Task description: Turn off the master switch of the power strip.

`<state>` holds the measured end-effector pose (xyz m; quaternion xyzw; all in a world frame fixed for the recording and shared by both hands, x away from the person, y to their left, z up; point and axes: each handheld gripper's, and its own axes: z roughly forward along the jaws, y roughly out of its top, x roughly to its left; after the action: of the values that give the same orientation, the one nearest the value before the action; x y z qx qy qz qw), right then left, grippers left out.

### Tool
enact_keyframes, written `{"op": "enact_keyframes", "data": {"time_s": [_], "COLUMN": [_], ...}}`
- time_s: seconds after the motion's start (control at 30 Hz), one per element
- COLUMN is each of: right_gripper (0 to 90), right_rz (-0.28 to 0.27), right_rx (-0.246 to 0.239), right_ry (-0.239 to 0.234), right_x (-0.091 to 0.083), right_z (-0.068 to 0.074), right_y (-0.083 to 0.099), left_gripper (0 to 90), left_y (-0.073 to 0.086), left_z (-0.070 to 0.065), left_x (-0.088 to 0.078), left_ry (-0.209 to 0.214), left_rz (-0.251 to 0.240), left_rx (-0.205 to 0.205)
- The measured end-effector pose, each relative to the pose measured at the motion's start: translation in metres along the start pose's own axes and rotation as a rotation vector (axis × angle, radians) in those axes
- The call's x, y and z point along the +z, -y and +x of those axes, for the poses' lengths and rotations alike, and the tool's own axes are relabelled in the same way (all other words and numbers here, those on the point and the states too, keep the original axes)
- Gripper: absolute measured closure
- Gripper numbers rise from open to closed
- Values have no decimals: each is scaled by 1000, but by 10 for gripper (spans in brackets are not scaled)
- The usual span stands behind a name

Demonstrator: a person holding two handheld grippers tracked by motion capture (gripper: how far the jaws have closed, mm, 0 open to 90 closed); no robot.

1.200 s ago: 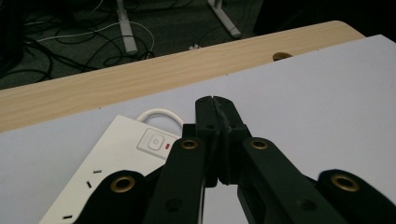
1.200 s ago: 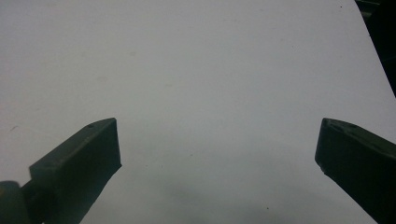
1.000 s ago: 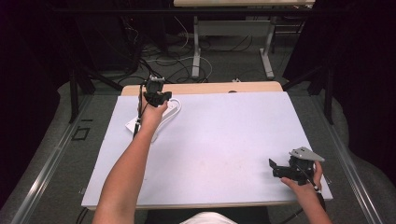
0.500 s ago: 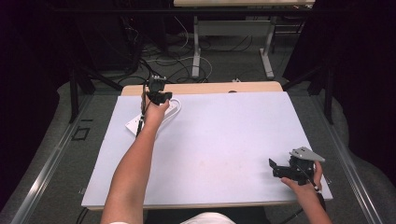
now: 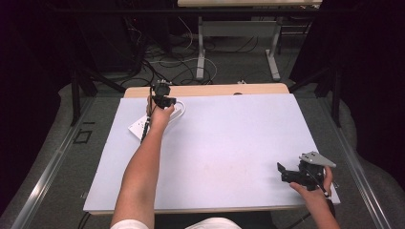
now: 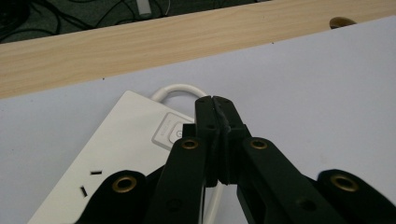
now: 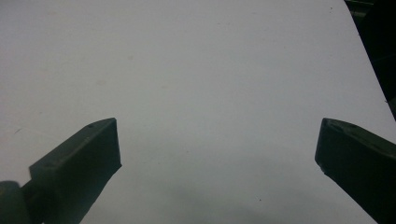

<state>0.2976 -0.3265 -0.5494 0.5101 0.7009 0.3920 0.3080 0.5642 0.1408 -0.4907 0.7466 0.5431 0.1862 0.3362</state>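
Jaws of my left tool (image 6: pixel 215 103) are pressed together on nothing, tips just above the white plastic power strip (image 6: pixel 116 158) beside its square switch (image 6: pixel 171 131). The strip's long axis runs back toward me and to the left. My right tool (image 5: pixel 291 172) gapes, well apart from the strip on the pale tabletop (image 5: pixel 229 143). No containers here.

A white power strip (image 6: pixel 116 154) with a white cord (image 6: pixel 175 89) is being shown on the pale lilac table cover (image 5: pixel 229 138), beside black gripper jaws and below the light wood-grain table edge (image 6: pixel 140 42).
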Motion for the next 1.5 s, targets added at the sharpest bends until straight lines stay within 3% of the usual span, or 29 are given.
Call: {"op": "enact_keyframes", "data": {"time_s": [0.67,0.87,0.93,1.0,1.37,1.5], "right_gripper": [0,0,0,0,0,0], "right_rz": [5,-16,1,2,-15,-1], "right_rx": [35,23,19,20,15,22], "right_ry": [26,29,23,23,17,16], "right_x": [-9,-10,-12,-12,-12,-13], "right_z": [-1,1,0,0,3,2], "right_y": [4,2,2,2,1,1], "left_gripper": [900,900,900,900,900,900], "left_y": [7,8,9,10,9,8], "left_z": [15,16,17,16,16,14], "left_x": [26,30,32,34,41,40], "left_ry": [1,-14,-15,-13,-22,-35], "left_rz": [33,39,49,54,60,80], "left_rx": [-43,-39,-37,-54,-50,-24]}}
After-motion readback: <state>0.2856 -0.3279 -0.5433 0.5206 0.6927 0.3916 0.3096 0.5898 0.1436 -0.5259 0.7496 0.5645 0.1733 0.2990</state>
